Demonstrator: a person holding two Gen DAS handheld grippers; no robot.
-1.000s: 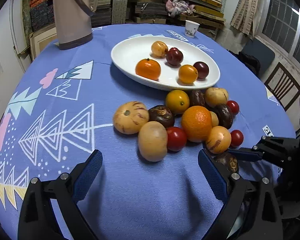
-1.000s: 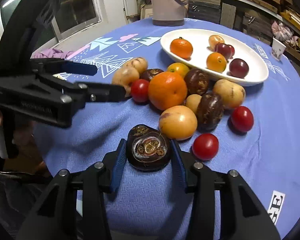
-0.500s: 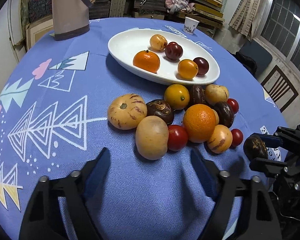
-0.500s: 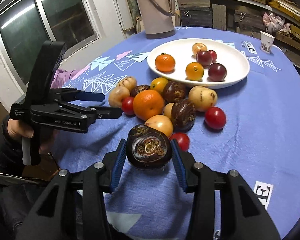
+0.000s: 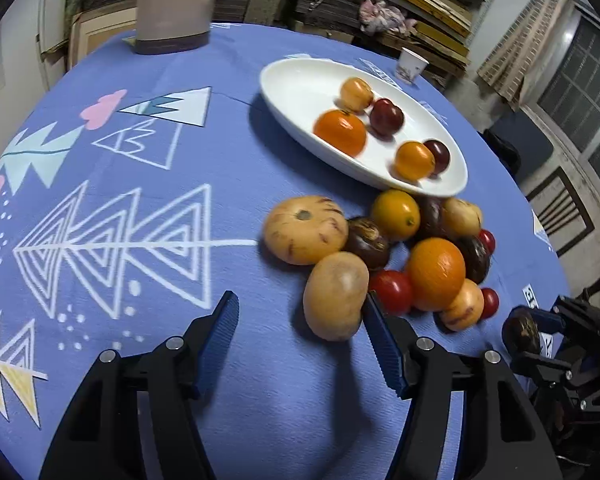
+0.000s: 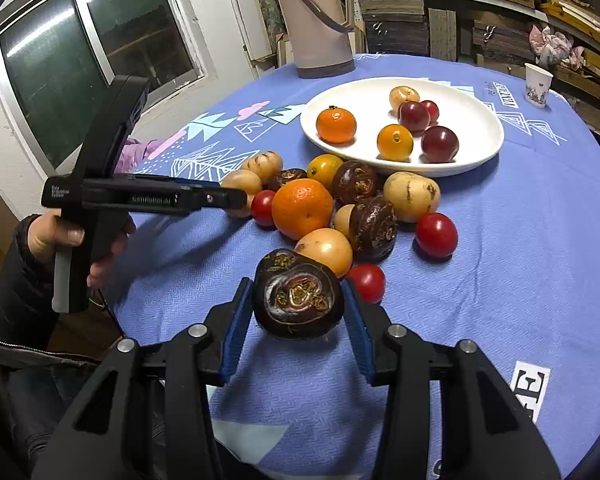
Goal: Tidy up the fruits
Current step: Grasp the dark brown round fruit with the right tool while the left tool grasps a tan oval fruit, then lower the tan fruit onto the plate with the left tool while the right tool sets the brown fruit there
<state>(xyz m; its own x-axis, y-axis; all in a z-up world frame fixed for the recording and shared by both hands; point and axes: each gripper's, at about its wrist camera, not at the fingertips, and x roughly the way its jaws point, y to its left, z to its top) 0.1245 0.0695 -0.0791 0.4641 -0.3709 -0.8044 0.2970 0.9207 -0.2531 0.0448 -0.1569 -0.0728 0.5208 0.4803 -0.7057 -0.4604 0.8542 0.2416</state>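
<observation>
A pile of fruit lies on the blue tablecloth, with a big orange [image 5: 436, 276] [image 6: 302, 208] in its middle. A white oval plate [image 5: 300, 80] [image 6: 488, 148] behind it holds several fruits. My left gripper [image 5: 300, 332] [image 6: 240, 200] hovers low at the pile's near-left edge, jaws closing. A tan fruit [image 5: 336, 296] lies in the gap beside the right pad, and the left pad stands apart from it. My right gripper [image 6: 296, 308] [image 5: 540, 336] is shut on a dark brown fruit [image 6: 298, 294] [image 5: 522, 334], held above the cloth in front of the pile.
A beige thermos jug [image 5: 172, 4] [image 6: 316, 20] stands at the table's far side, a paper cup [image 5: 412, 66] [image 6: 538, 84] beyond the plate. A person's hand [image 6: 60, 236] grips the left tool. A chair [image 5: 560, 216] and shelves surround the round table.
The left gripper's jaws have narrowed and it has slid in beside the tan fruit. The right gripper has lifted the dark fruit off the cloth and drawn back from the pile.
</observation>
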